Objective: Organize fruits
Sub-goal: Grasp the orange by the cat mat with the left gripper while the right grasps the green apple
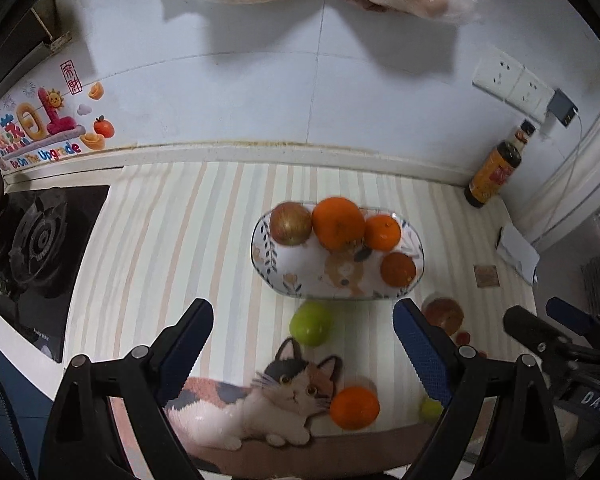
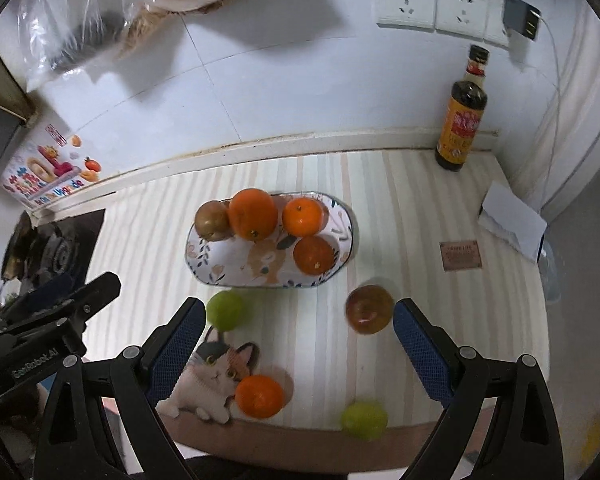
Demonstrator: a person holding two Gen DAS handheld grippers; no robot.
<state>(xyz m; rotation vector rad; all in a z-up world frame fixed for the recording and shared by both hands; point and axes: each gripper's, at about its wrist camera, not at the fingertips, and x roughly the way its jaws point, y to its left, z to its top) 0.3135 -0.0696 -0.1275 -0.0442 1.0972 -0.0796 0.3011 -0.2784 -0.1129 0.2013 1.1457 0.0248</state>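
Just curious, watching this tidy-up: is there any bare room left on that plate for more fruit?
Yes. The plate's near half is bare, bordered by the apple and three oranges crowding its far side. The striped mat between plate and stove is also free.

The left tongs [image 1: 303,322] are hanging wide open over the stripy counter [image 1: 172,248], holding nothing. A plate [image 1: 260,258] is sitting further back with a brown apple [image 1: 291,224] and three oranges [image 1: 338,222] on it. A green apple [image 1: 310,323] is lying just in front of the plate, and one more orange [image 1: 354,407] is resting beside a cat picture [image 1: 276,400].
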